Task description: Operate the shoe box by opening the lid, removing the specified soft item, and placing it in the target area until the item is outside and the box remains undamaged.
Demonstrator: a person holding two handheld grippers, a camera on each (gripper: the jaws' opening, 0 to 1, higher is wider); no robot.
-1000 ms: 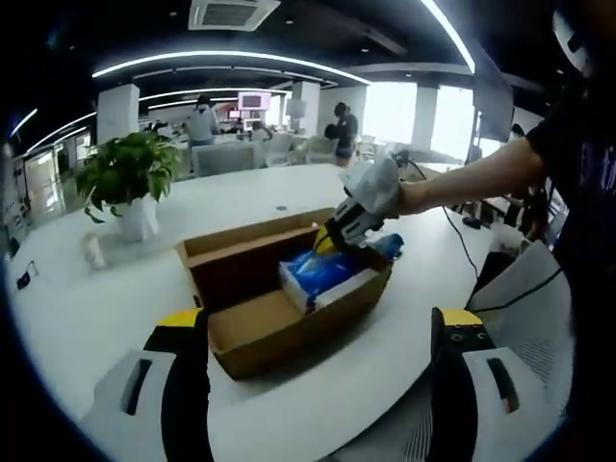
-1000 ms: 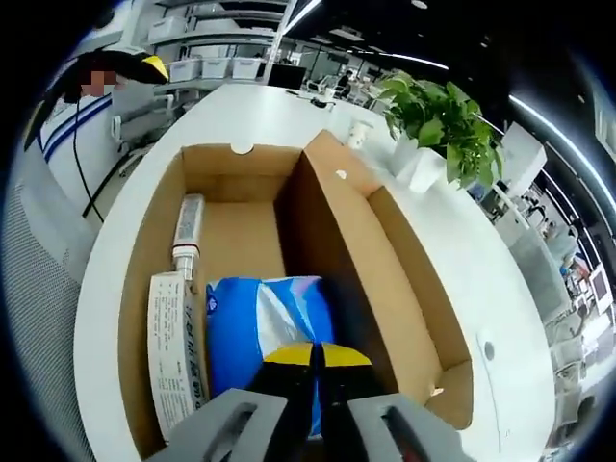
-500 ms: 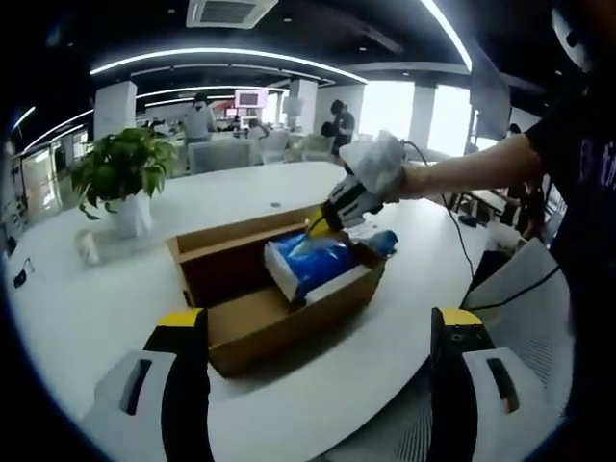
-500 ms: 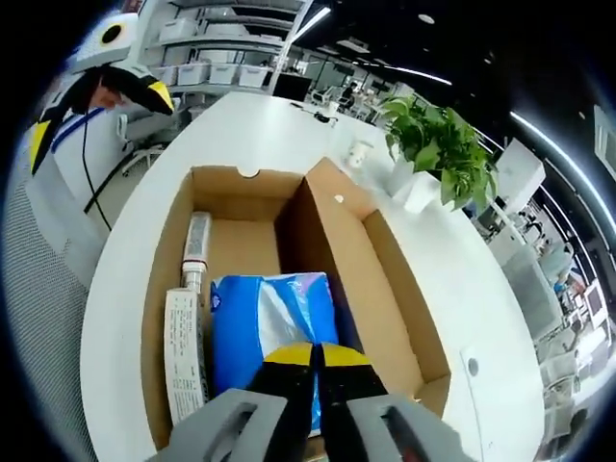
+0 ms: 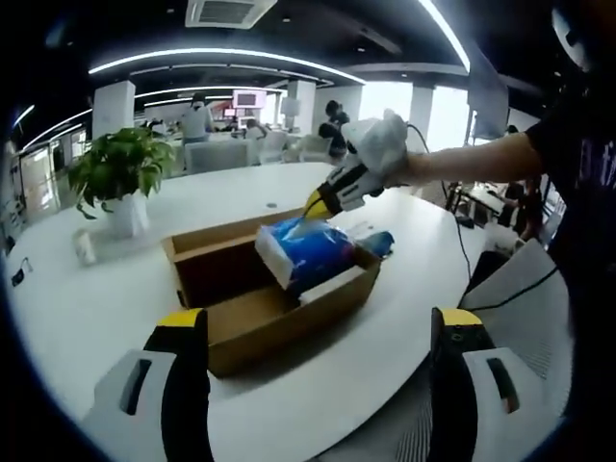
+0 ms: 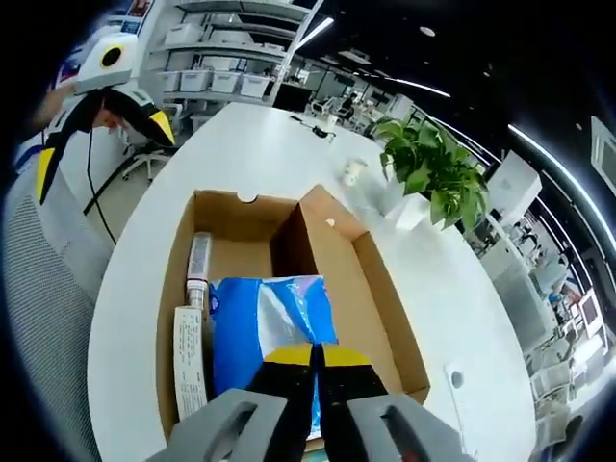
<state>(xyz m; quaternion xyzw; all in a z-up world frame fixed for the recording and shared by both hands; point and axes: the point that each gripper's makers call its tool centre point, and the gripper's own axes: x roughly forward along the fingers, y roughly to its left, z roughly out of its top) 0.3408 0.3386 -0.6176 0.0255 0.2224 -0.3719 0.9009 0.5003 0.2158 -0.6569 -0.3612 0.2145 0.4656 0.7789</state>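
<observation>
- Blue soft pack [image 5: 308, 252] — tilted, long axis running 10 to 4 o'clock, raised above the open shoe box [image 5: 260, 318].
- Right tongs [image 6: 316, 358] pressed together, pinching the pack's edge.
- Left tongs [image 5: 318, 337] spread.
- White surface [image 5: 87, 308]; potted plant [image 5: 117, 173] at 10 o'clock — office behind.

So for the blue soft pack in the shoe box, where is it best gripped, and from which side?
Probably by its top edge, coming from above through the open top. The right gripper is shut on the blue pack there, and the soft wrapper pinches easily. The pack hangs tilted, partly above the shoe box rim, so a top hold lifts it past the cardboard walls without pushing them.
</observation>
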